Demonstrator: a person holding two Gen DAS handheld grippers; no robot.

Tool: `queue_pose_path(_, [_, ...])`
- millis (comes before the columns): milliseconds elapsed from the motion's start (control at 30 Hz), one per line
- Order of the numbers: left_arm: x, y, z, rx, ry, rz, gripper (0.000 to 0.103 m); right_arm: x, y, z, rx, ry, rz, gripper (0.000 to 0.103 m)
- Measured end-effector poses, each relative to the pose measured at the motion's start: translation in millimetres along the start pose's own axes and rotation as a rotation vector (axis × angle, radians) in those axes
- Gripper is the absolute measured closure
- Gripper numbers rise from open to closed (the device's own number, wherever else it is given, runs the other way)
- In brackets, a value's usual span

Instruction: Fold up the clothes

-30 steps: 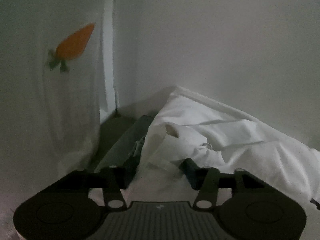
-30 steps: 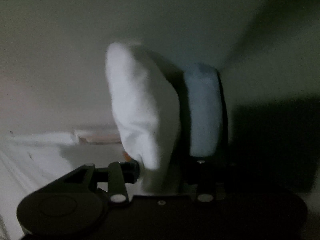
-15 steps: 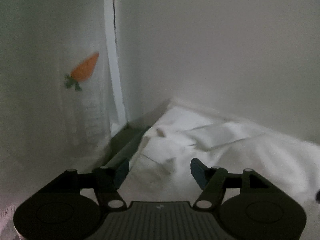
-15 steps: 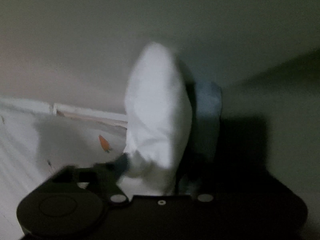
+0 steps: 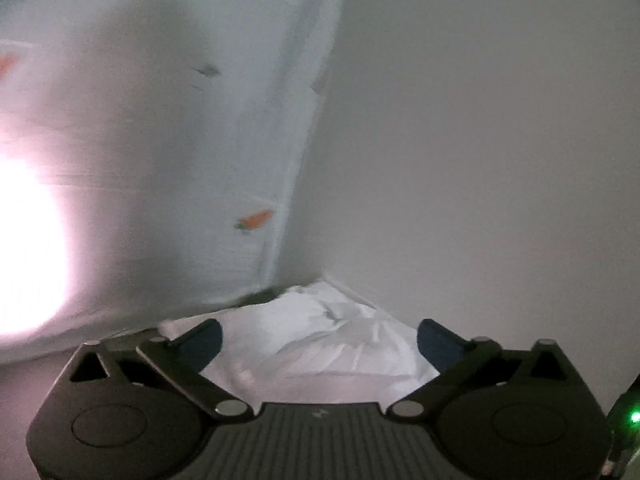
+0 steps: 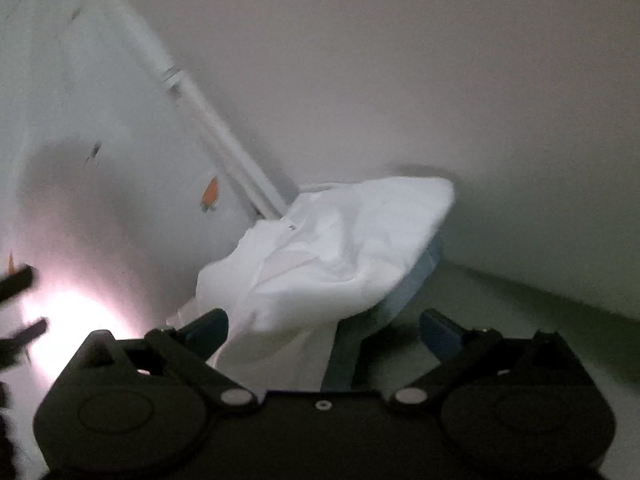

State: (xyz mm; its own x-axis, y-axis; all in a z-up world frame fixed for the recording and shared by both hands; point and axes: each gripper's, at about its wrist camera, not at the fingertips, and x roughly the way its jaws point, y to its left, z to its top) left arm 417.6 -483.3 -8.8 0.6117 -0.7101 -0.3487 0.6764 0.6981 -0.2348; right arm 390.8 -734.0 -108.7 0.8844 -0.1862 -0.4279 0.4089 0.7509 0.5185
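Both pairs of jaws have been opened since a second ago, when white cloth was pinched in each; nothing is held between them now. The left gripper is seen with its jaws spread wide, its blue pads standing to either side of the white garment, which lies crumpled below and ahead without being touched by them. The right gripper is likewise spread, and the same garment is seen just beyond its jaws, bunched over a pale blue item whose nature cannot be told. By the look of it, the cloth has been let go so that it can settle in the corner before a fresh hold is taken; no fold can yet be made out in it, so the task is judged to be at an early stage or between folds.

Further out, a white curtain with a small carrot print hangs at the left, and a plain wall fills the right. A bright glare is thrown across the lower left of both views. Both grippers are held above the garment, level or tipped slightly down and aimed at the corner, with the left seemingly the farther withdrawn.
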Motion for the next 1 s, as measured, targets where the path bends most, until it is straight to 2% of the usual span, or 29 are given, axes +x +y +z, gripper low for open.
queue_pose_path(100, [-64,-3,-18,0.015,-0.051,0.07,0.0,-15,28,-10,-0.131,0.017,-0.023,0.0])
queue_pose_path(233, [-137,-8,-42,0.022,-0.1,0.18,0.0,-48,55,-23,-0.219,0.028,-0.002,0.0])
queue_pose_path(333, [-176,-13,-58,0.019,-0.084,0.276,0.0,-75,79,-38,-0.29,0.011,-0.009,0.0])
queue_pose_path(433, [-212,-11,-65,-0.014,-0.106,0.344,0.0,-102,106,-53,-0.386,0.016,0.002,0.0])
queue_pose_path(500, [-237,-9,-68,-0.048,-0.12,0.382,0.0,-127,125,-64,-0.42,-0.019,0.041,0.0])
queue_pose_path(567, [-266,-2,-69,-0.099,-0.12,0.398,0.0,-152,143,-76,-0.452,-0.051,0.08,0.0])
queue_pose_path(700, [-321,12,-80,-0.117,-0.119,0.403,0.0,-198,173,-100,-0.458,0.002,0.171,0.0])
queue_pose_path(933, [-428,16,-120,-0.124,-0.13,0.454,0.0,-279,212,-154,-0.474,0.065,0.318,0.0])
queue_pose_path(1000, [-454,16,-132,-0.126,-0.129,0.48,0.0,-302,223,-171,-0.496,0.073,0.325,0.0])
